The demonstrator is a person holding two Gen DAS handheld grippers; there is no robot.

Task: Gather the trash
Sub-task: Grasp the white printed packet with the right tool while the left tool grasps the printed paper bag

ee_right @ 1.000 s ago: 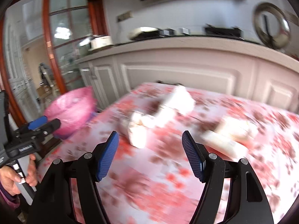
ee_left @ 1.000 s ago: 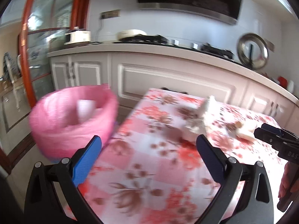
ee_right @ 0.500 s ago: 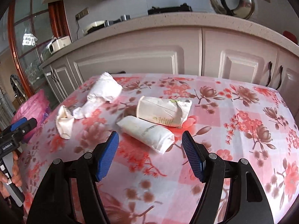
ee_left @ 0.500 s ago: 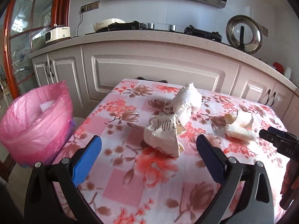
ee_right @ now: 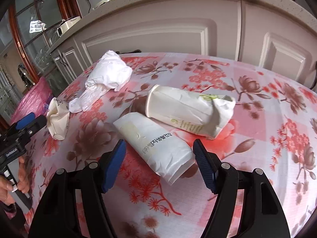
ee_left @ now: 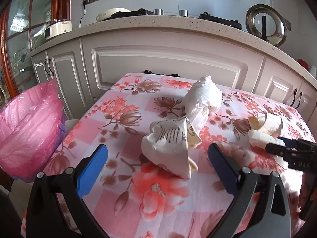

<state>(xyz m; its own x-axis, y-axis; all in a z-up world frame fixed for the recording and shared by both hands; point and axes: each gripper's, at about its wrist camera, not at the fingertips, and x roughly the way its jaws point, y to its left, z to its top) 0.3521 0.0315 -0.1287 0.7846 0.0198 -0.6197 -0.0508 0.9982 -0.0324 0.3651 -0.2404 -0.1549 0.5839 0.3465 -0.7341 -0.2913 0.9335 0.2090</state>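
Several pieces of paper trash lie on a floral tablecloth [ee_left: 122, 202]. In the left wrist view my left gripper [ee_left: 157, 162] is open, its jaws on either side of a crumpled printed paper bag [ee_left: 168, 146]. A crumpled white bag [ee_left: 204, 99] lies behind it. In the right wrist view my right gripper [ee_right: 159, 160] is open around the near end of a flattened white paper cup [ee_right: 154, 140]. A second crushed cup [ee_right: 190, 112] lies just beyond. A pink-lined bin [ee_left: 25, 130] stands left of the table.
Kitchen cabinets [ee_left: 170, 63] and a counter with a stove run behind the table. The white bag [ee_right: 109, 75] and printed bag [ee_right: 58, 117] lie at the left in the right wrist view. The left gripper [ee_right: 23, 127] shows at that view's left edge.
Both grippers have swung from the bin side toward the table and moved closer to the trash. The left now frames the printed bag, the right the white cup. Both stay open.
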